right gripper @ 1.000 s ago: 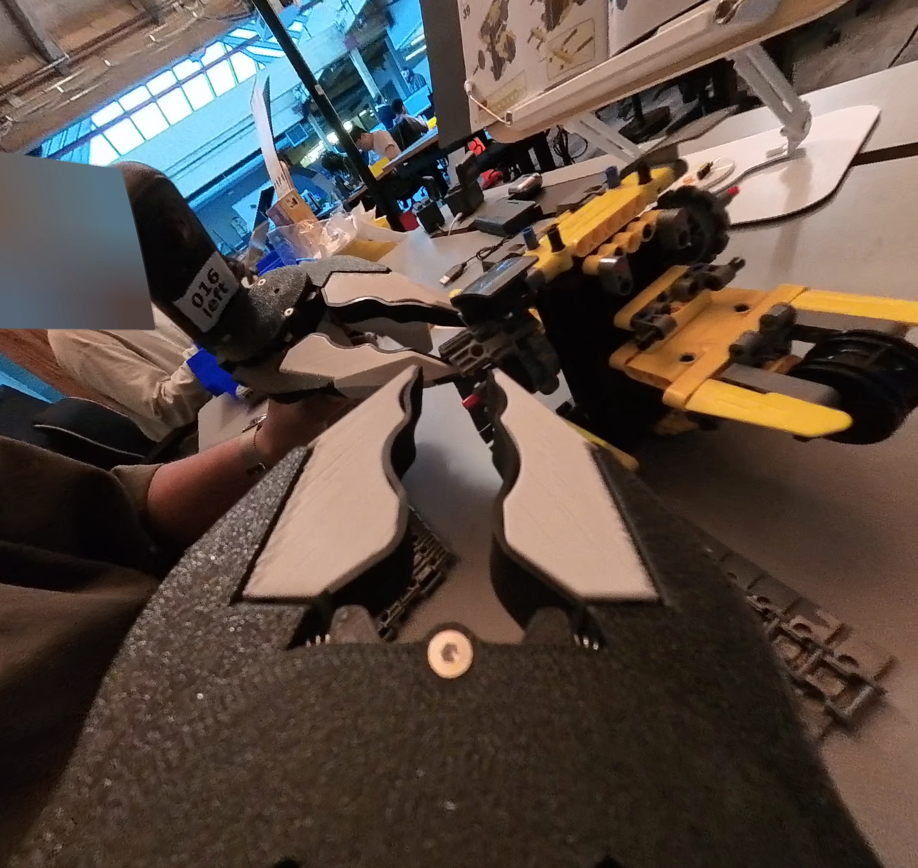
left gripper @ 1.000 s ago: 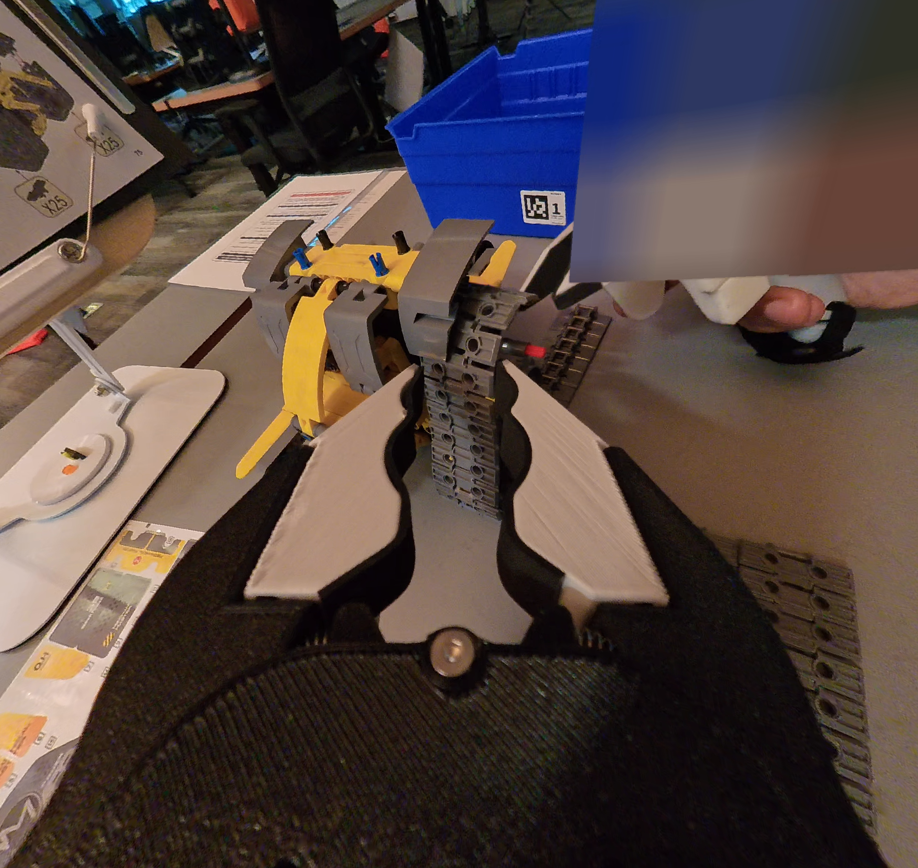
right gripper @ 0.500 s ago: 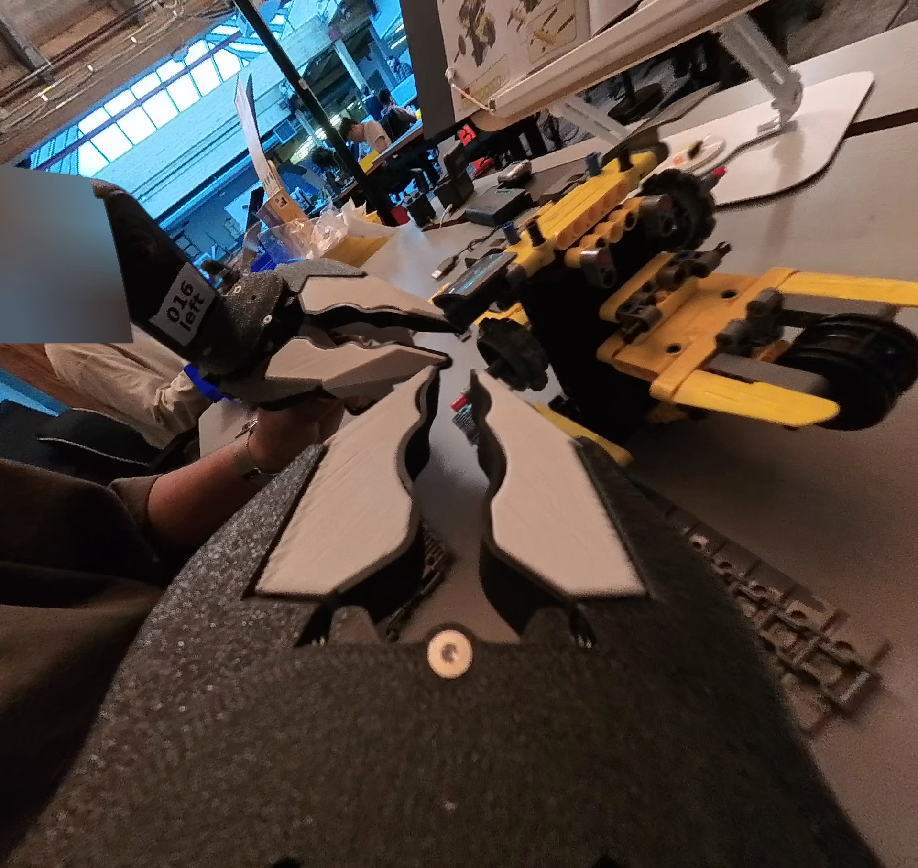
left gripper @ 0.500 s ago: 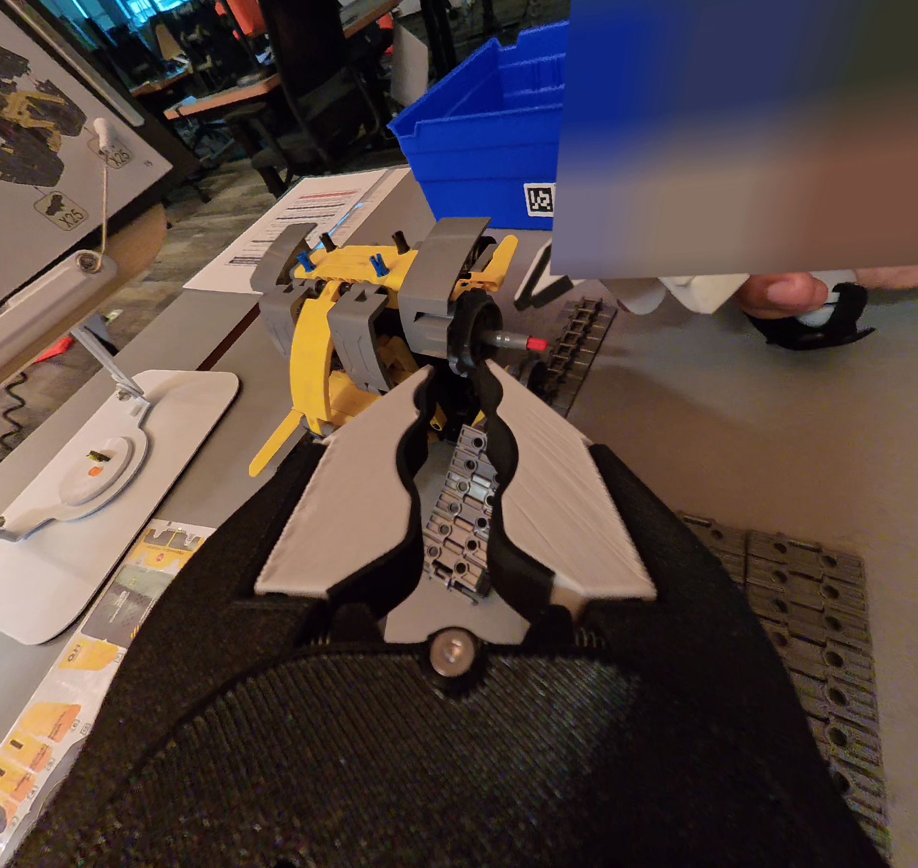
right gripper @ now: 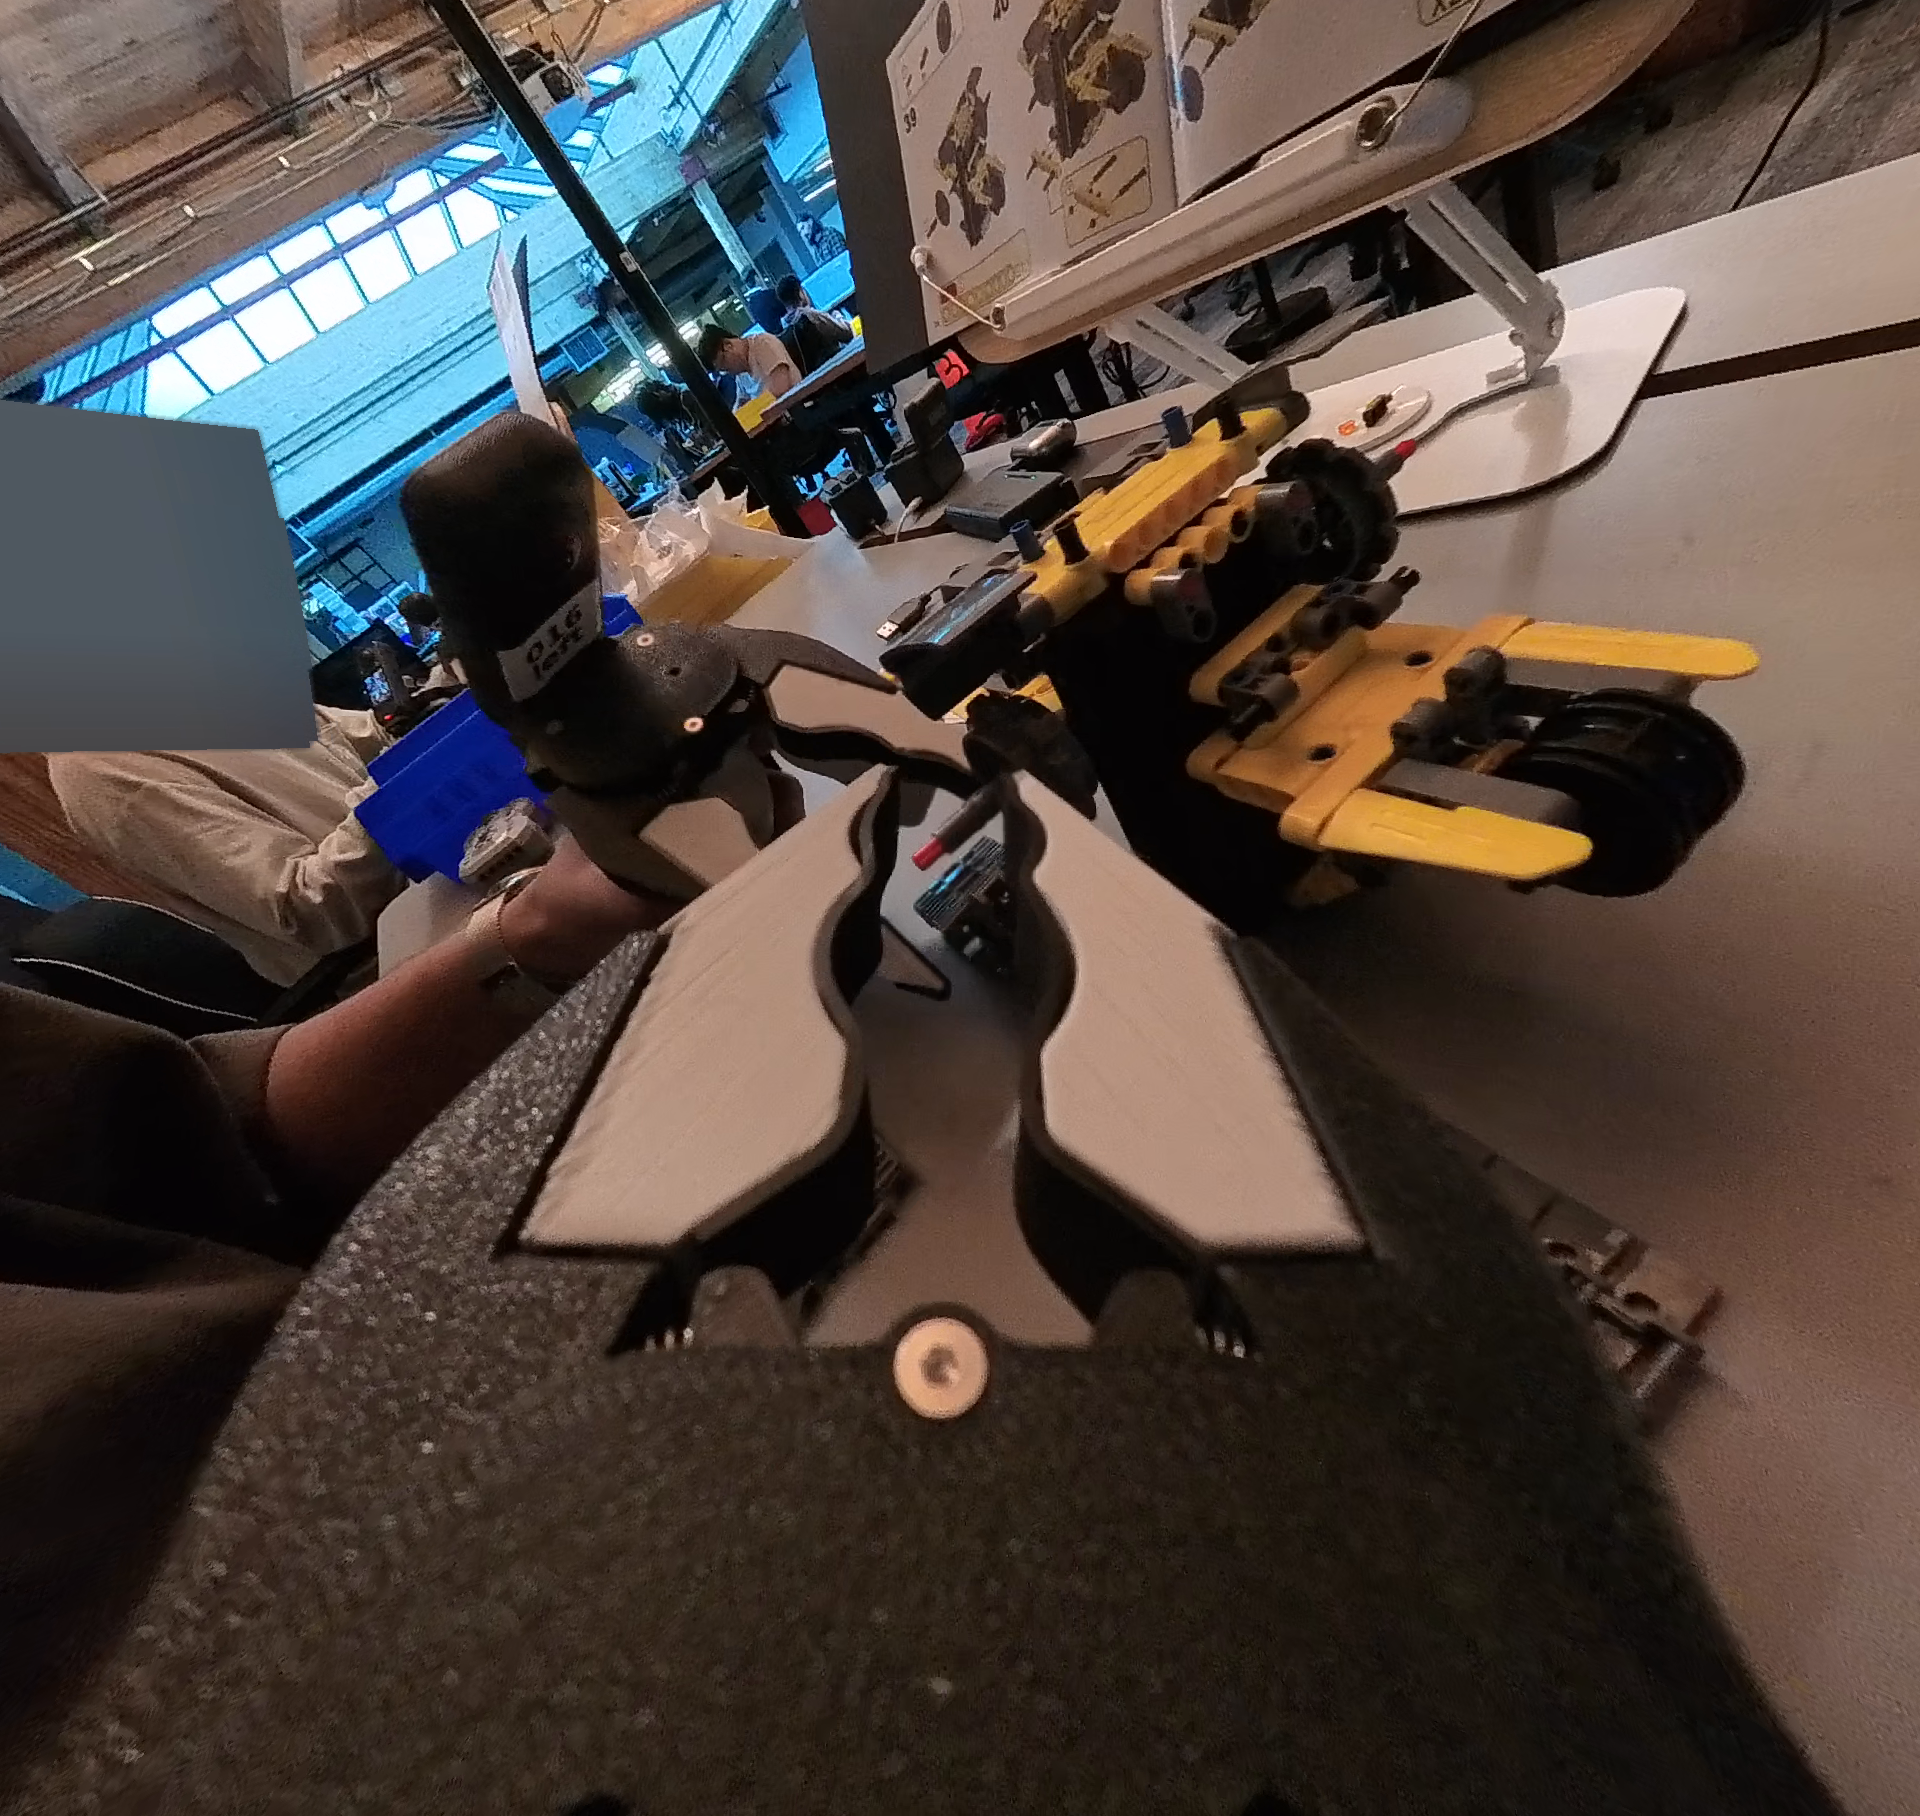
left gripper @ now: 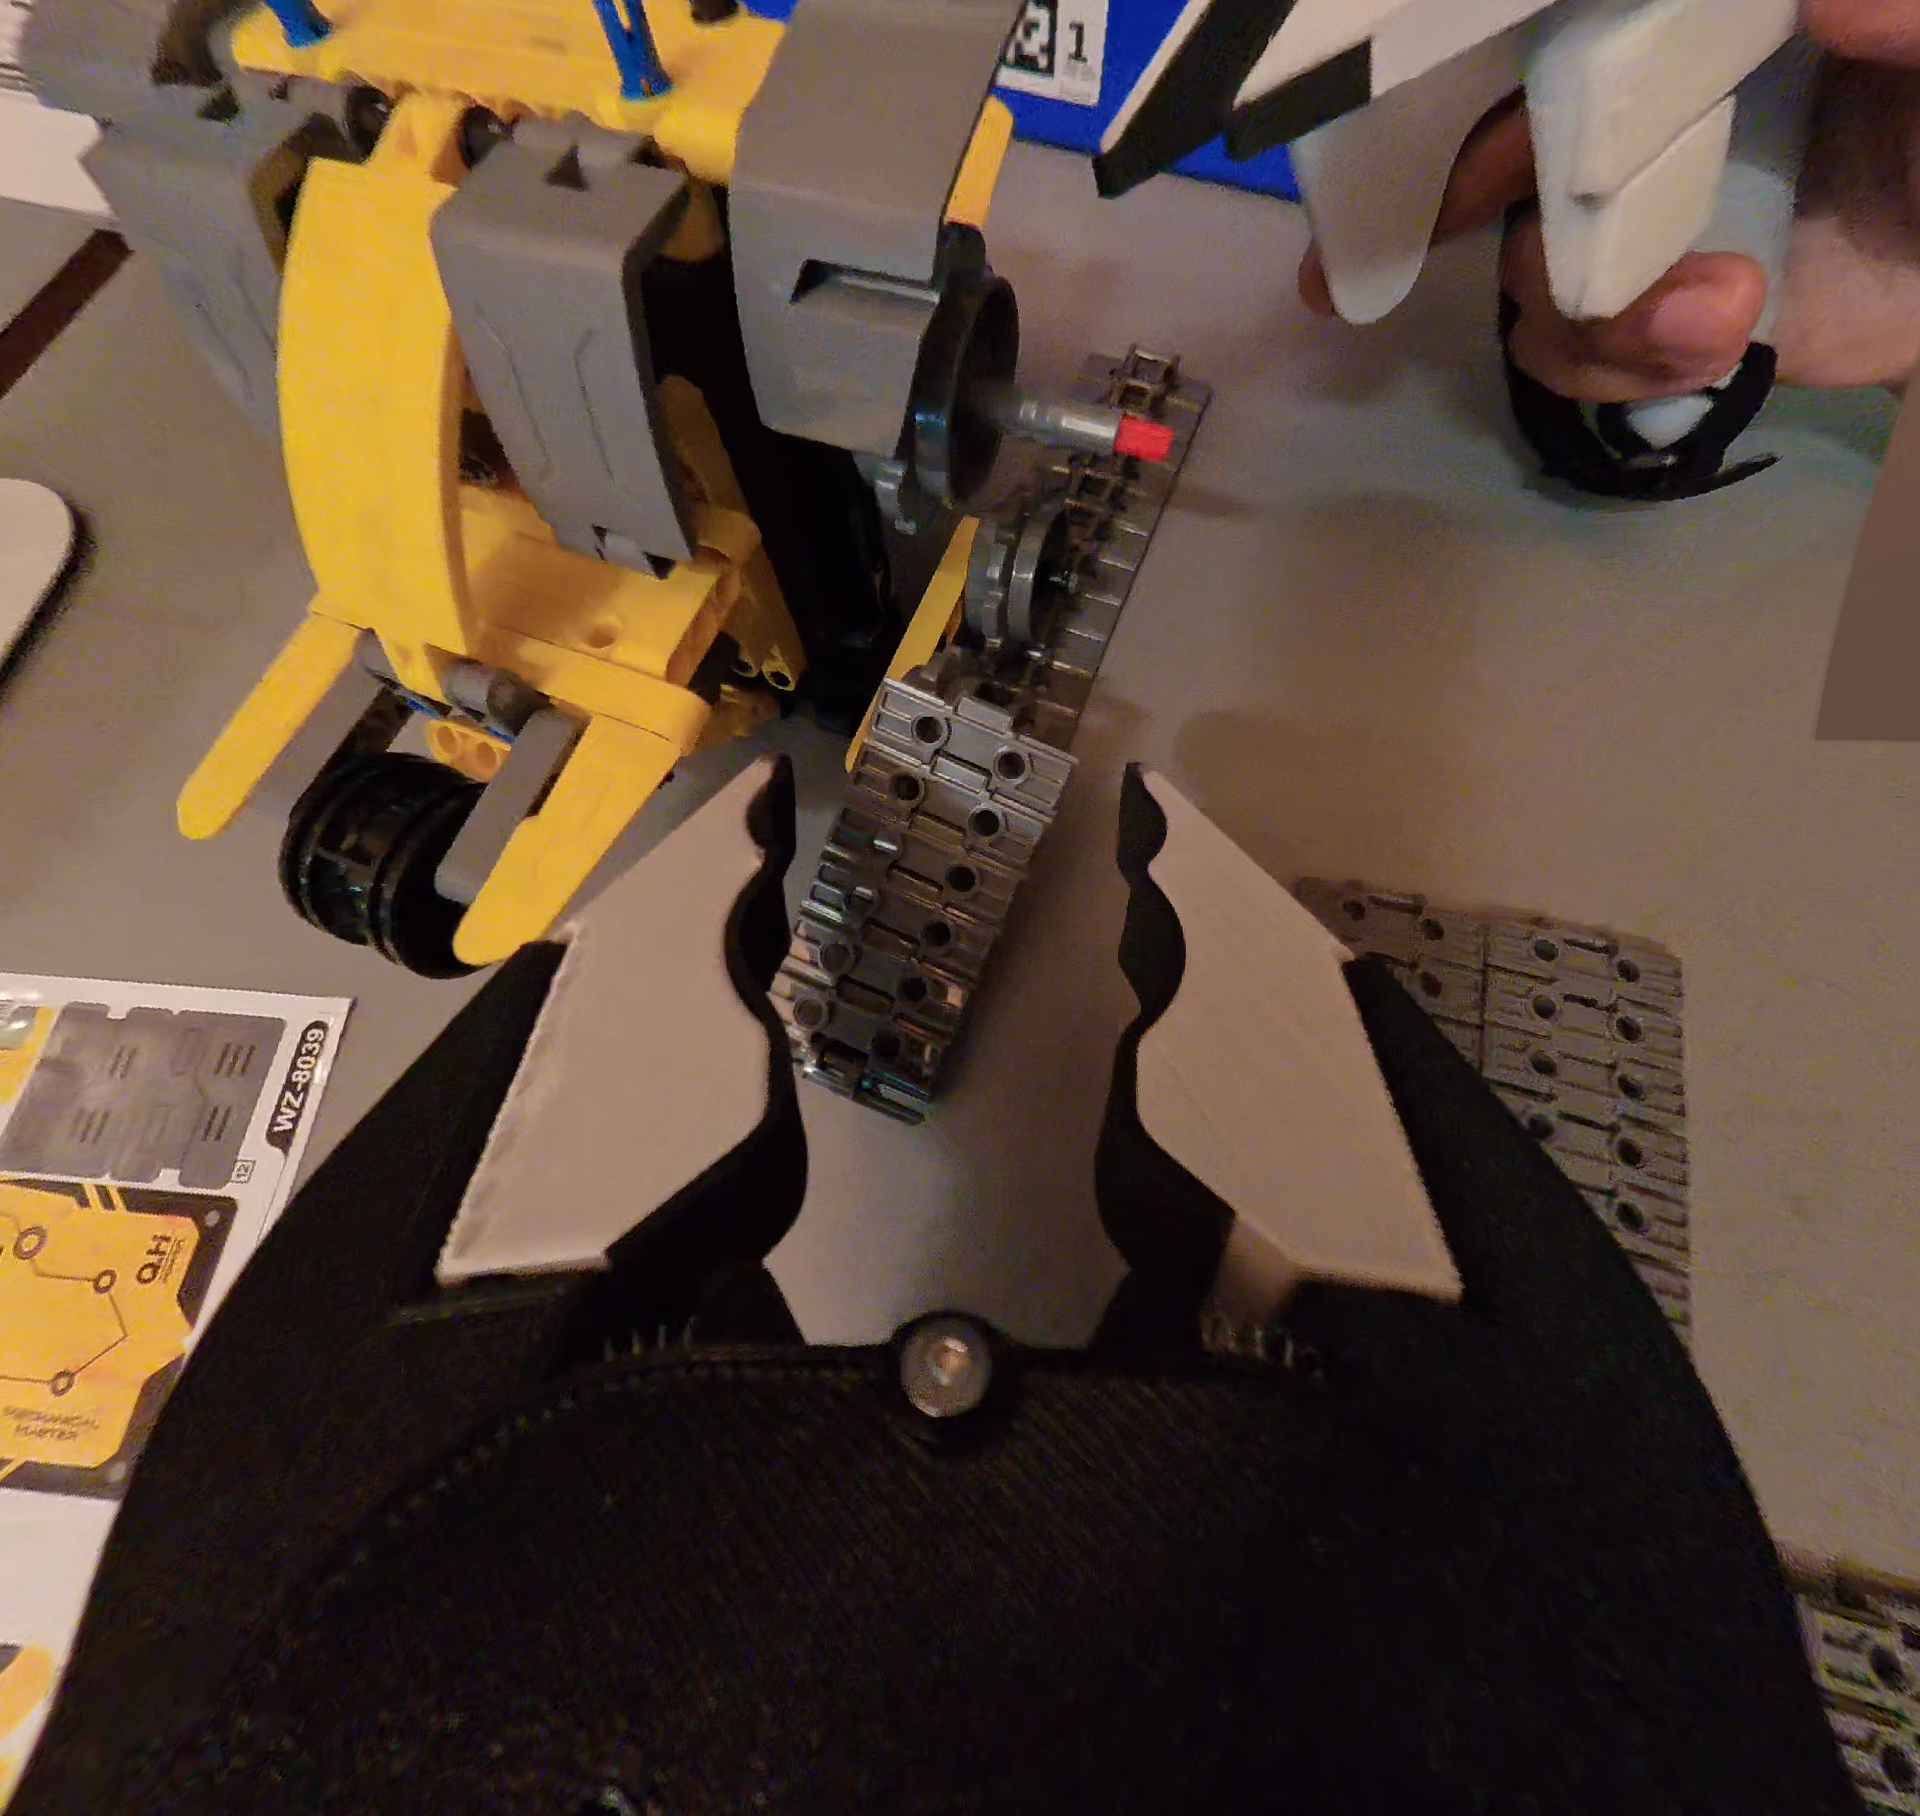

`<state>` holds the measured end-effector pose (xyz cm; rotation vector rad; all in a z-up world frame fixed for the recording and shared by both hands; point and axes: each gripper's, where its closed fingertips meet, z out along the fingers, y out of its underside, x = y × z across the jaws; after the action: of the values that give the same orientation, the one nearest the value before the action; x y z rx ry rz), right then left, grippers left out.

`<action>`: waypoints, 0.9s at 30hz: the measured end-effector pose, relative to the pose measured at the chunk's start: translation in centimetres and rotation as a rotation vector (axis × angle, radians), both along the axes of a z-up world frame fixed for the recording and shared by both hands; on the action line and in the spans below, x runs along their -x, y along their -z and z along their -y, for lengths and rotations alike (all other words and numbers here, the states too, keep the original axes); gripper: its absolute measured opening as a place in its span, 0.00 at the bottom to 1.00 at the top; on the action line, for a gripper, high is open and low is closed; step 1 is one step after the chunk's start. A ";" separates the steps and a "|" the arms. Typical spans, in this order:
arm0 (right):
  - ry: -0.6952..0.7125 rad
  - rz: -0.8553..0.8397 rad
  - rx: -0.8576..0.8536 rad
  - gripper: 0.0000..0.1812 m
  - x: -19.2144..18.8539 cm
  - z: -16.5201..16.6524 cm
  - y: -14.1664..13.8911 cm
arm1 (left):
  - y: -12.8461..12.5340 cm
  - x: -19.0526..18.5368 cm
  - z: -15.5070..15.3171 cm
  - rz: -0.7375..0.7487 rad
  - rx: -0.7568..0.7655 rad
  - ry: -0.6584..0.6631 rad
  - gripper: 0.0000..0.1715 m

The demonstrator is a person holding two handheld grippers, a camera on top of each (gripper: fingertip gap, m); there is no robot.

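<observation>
The blue bin (left gripper: 894, 10) is mostly hidden behind the yellow model (left gripper: 499, 478). The right claw (left gripper: 1164, 145) runs off the top edge, and the grey track (left gripper: 925, 914) perhaps touches one finger.

The toy truck model (left gripper: 540, 395) sits on the table (left gripper: 1403, 644). A track strip (left gripper: 935, 893) lies just right of it, w/ its near end between the left gripper (left gripper: 951, 790) fingers, not touching the right one. Another track mat (left gripper: 1538, 1060) lies flat, right of that gripper. A sticker sheet (left gripper: 135, 1216) lies at the left, near the model's wheel (left gripper: 364, 883). The bin (left gripper: 1143, 21) is behind the model. The right gripper (right gripper: 940, 784) is at the model's side, near its axle pin (right gripper: 951, 831). A booklet stand (right gripper: 1455, 353) is behind
</observation>
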<state>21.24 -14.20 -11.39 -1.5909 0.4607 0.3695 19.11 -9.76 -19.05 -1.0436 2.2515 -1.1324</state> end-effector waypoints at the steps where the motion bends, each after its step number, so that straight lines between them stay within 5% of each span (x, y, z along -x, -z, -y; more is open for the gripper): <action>1: 0.001 0.001 0.000 0.11 0.0 0.0 0.0 | 0.2 0.0 0.0 -0.003 -0.020 -0.001 0.32; 3: 0.000 -0.002 -0.005 0.11 0.0 0.1 0.0 | 0.4 -0.1 -0.1 0.011 -0.064 -0.001 0.23; 7: -0.002 -0.007 -0.006 0.11 0.0 0.2 0.0 | -0.8 0.0 -0.3 0.070 -0.051 0.001 0.23; 15: -0.026 0.038 0.029 0.11 0.9 -0.3 0.4 | -8.0 1.4 -2.2 0.211 0.378 0.047 0.22; 27: 0.006 0.049 0.032 0.10 0.3 0.0 0.4 | -7.7 1.6 -2.1 0.219 0.355 0.059 0.22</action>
<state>20.93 -14.22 -11.77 -1.6257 0.4358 0.3189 17.51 -7.64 -11.31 -0.9299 1.9648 -1.6292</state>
